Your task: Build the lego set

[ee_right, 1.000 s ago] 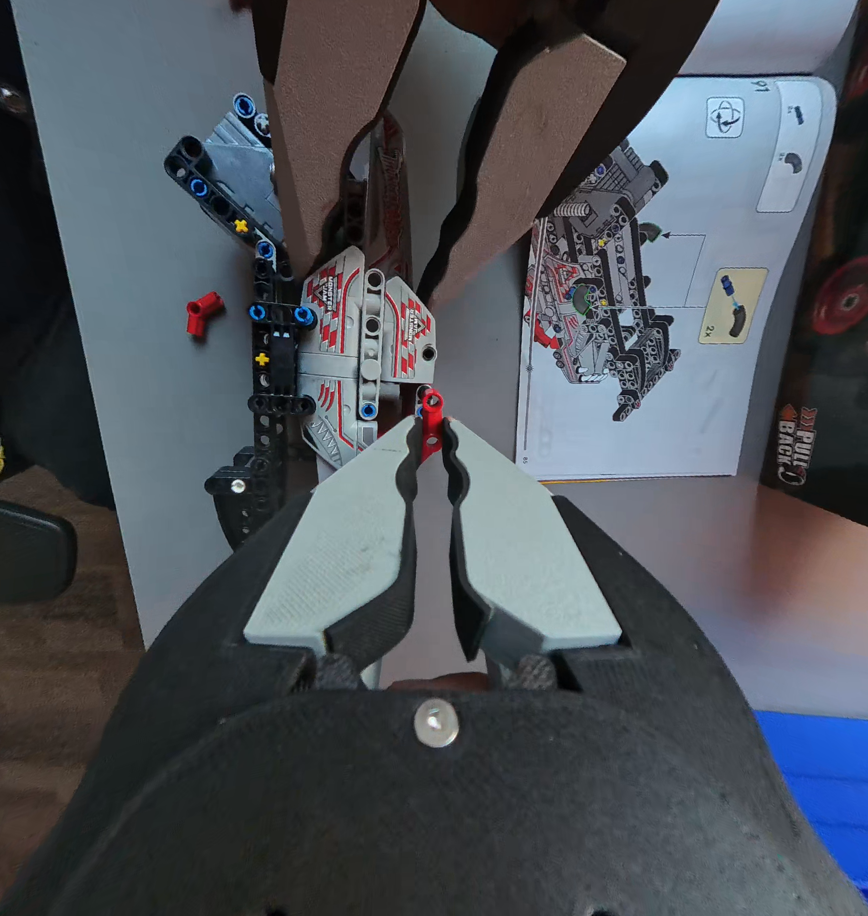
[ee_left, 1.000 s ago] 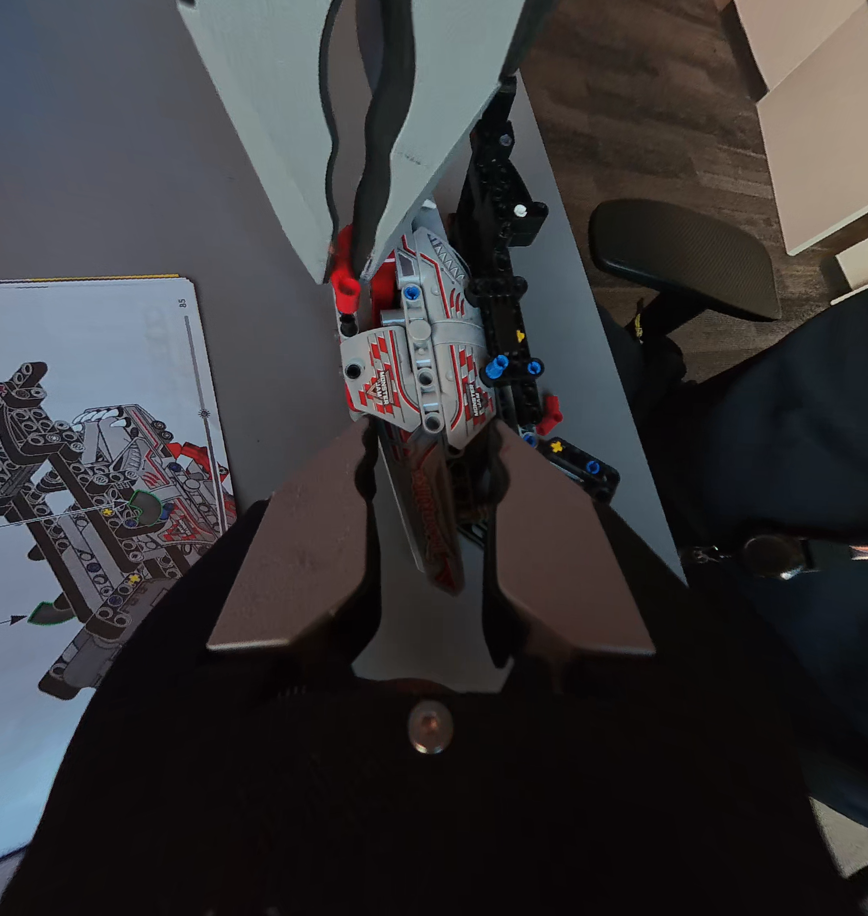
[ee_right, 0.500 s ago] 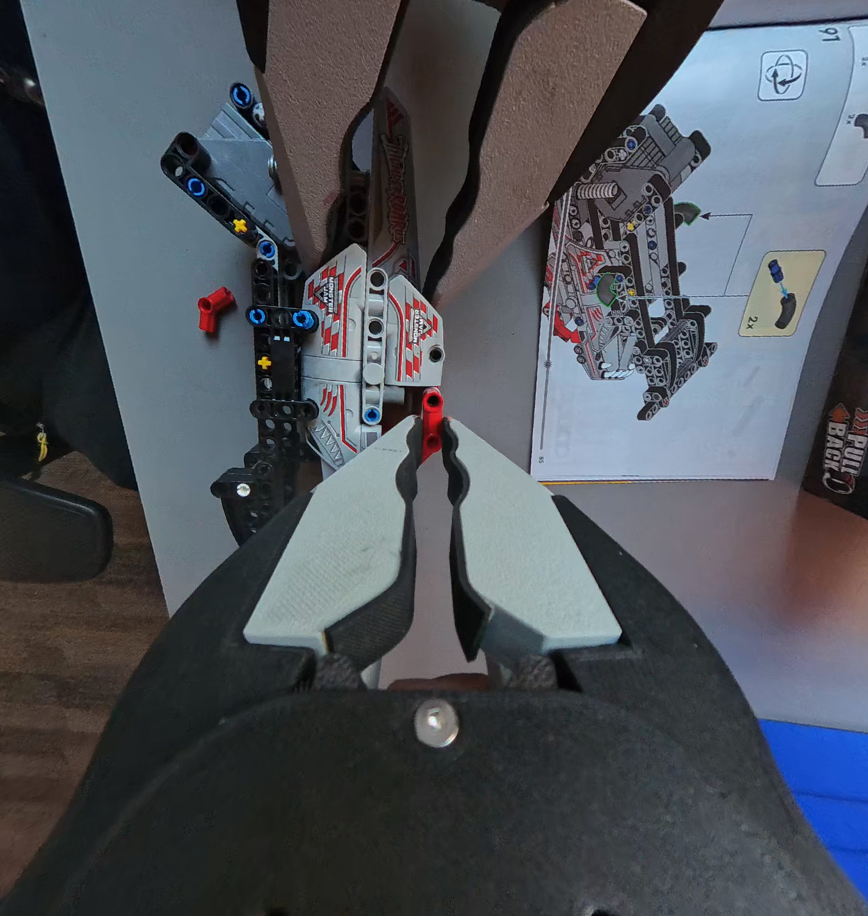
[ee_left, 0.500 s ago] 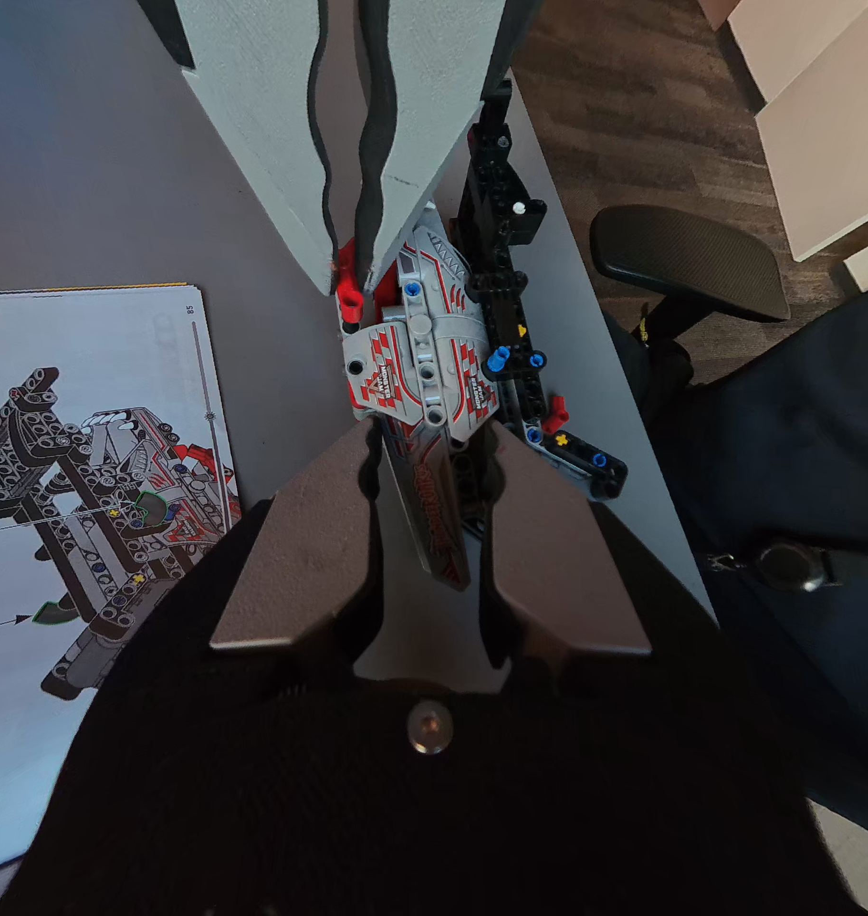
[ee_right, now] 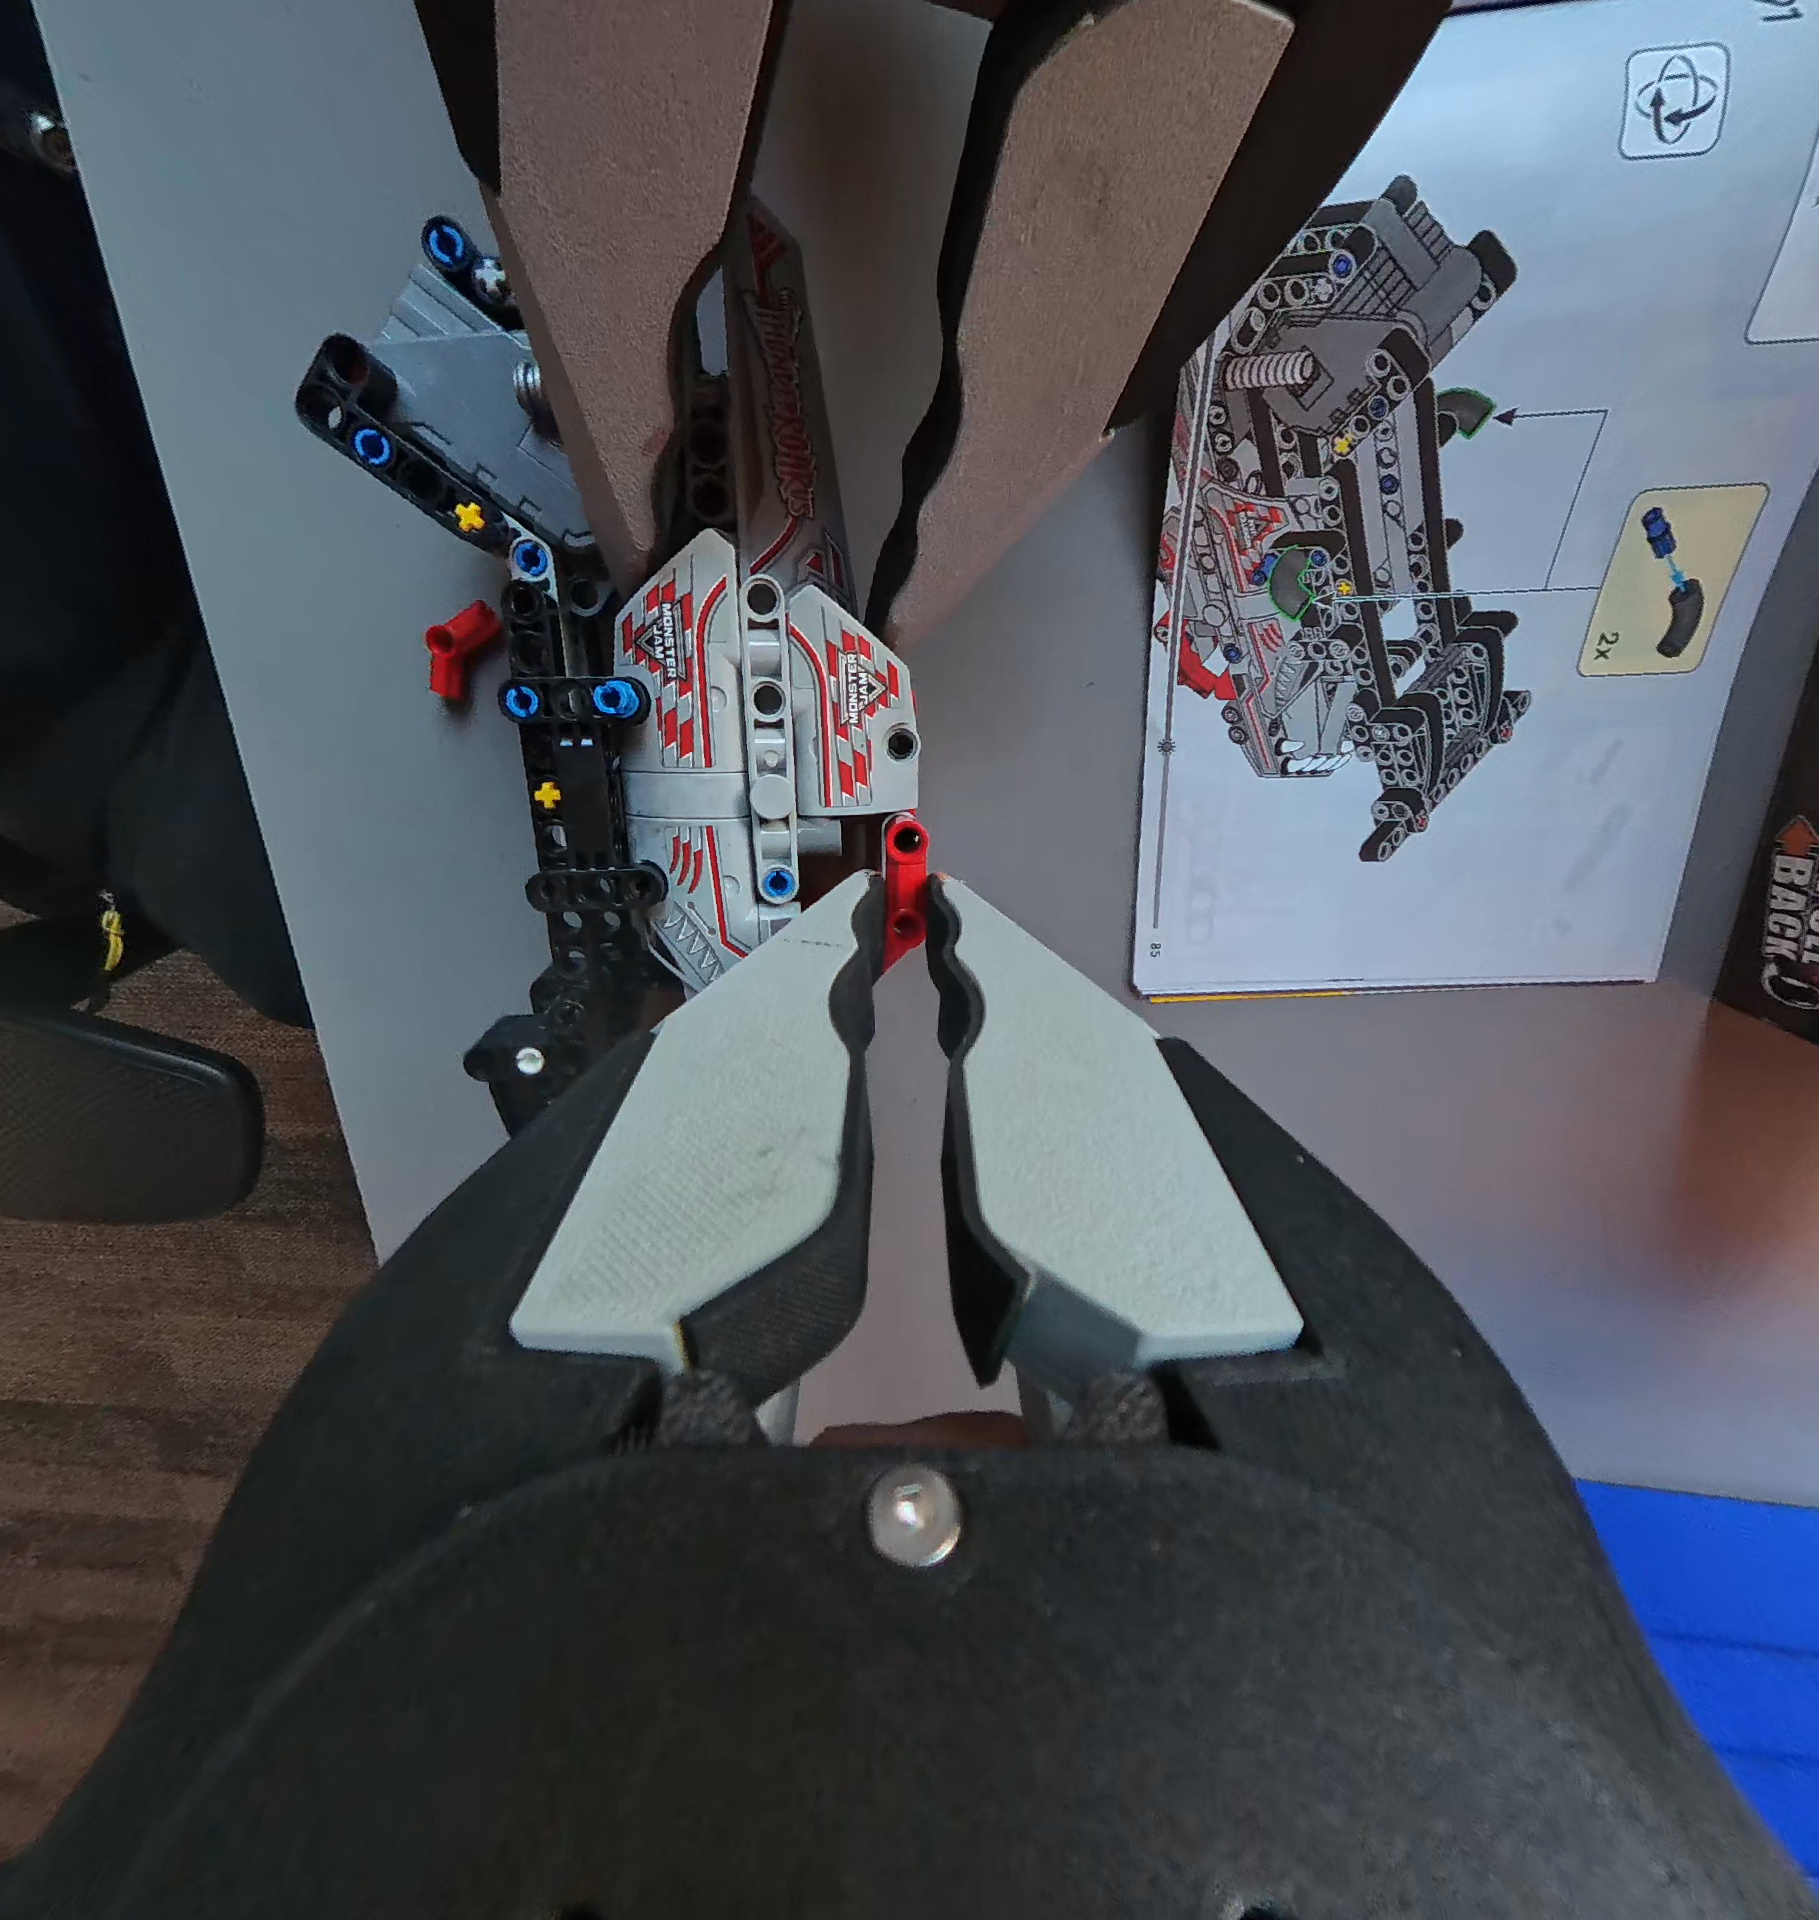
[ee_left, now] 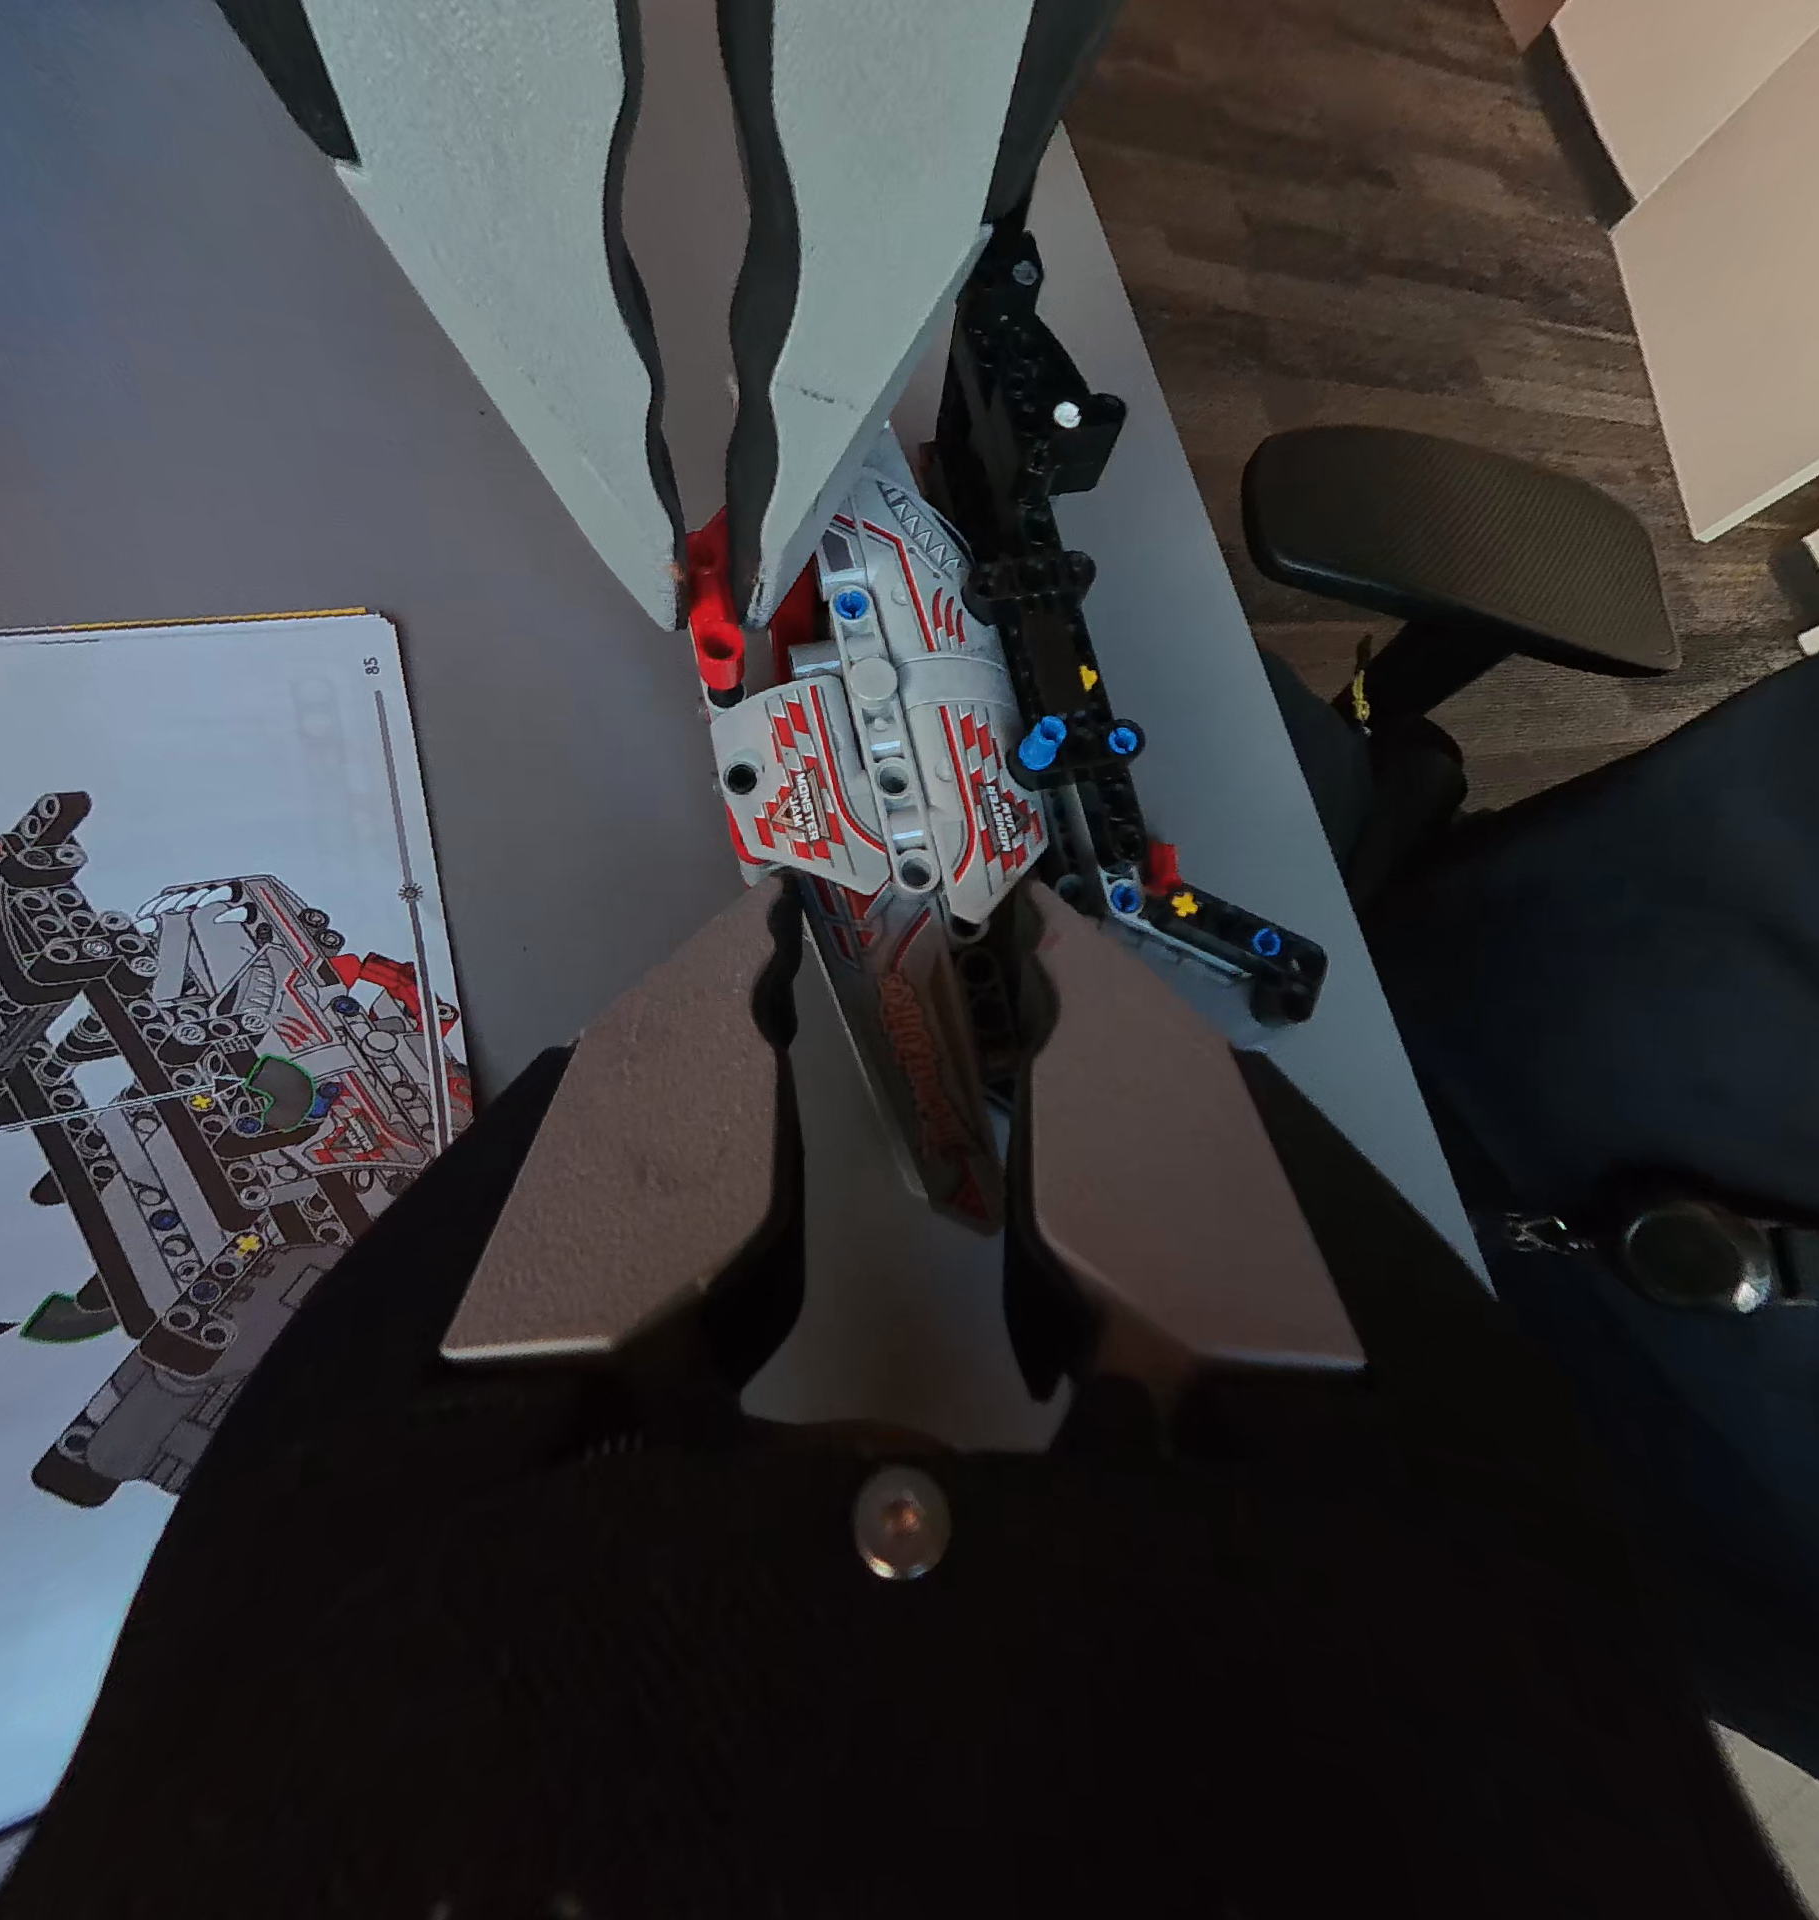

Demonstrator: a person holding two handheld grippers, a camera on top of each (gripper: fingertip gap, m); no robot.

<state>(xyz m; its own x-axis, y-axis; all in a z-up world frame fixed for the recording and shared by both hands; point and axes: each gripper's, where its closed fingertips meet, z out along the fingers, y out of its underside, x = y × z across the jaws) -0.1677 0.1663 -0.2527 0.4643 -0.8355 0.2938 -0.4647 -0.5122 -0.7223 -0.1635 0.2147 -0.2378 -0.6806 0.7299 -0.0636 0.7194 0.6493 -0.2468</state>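
The lego model [ee_left: 884,769] lies on the grey table: grey panels with red stickers on a black beam frame with blue pins. My left gripper [ee_left: 905,914], brown-fingered, is shut on the model's long grey panel and the black beams beside it; it also shows in the right wrist view [ee_right: 770,582]. My right gripper [ee_right: 900,894], grey-fingered, is shut on a small red connector [ee_right: 905,847]. It holds the connector at the model's edge, by the corner of the stickered panel. The right gripper [ee_left: 718,597] and the connector [ee_left: 720,644] also show in the left wrist view.
An open instruction booklet [ee_right: 1456,623] lies beside the model. A loose red piece [ee_right: 458,644] lies on the model's other side near the table edge. Past that edge are a black chair armrest [ee_left: 1456,540] and a person's dark-clothed legs [ee_left: 1663,935]. A blue surface [ee_right: 1736,1662] shows near the right gripper. There is about 6 cm between the tips of the two grippers.
My right gripper has brought the red connector a little closer to the model's panel corner. My left gripper keeps its hold on the model.
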